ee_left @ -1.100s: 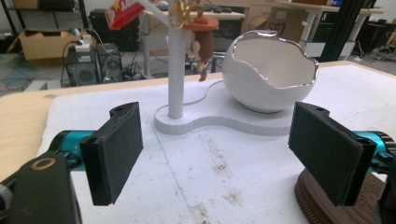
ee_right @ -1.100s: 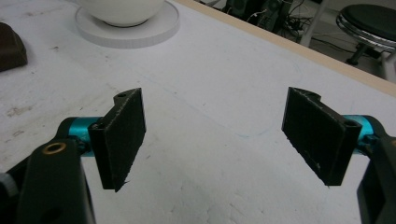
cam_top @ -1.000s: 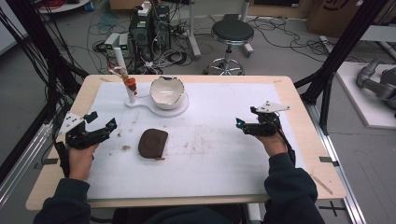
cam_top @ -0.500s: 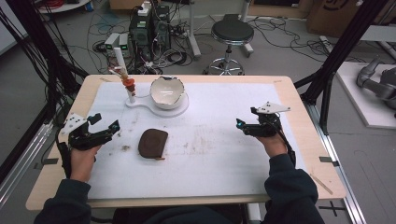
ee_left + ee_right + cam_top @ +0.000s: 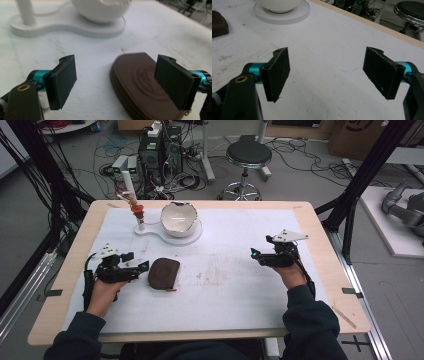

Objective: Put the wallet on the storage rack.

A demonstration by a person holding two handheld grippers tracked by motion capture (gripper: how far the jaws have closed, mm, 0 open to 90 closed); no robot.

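Left gripper [image 5: 136, 268] is standing wide apart beside the brown pouch [image 5: 164, 273], and in its own view one jaw is hanging above the pouch's near edge while the other is over bare table [image 5: 240, 290]. The pouch is lying flat on the white cover, left of centre, not yet pinched. Right gripper [image 5: 256, 255] is also spread, holding nothing, well apart from the pouch. Farther back the white bowl [image 5: 178, 219] is sitting on its stand [image 5: 150, 230]. I am judging that closing now could only clip the rim, so the flat pouch may slide away or flip.
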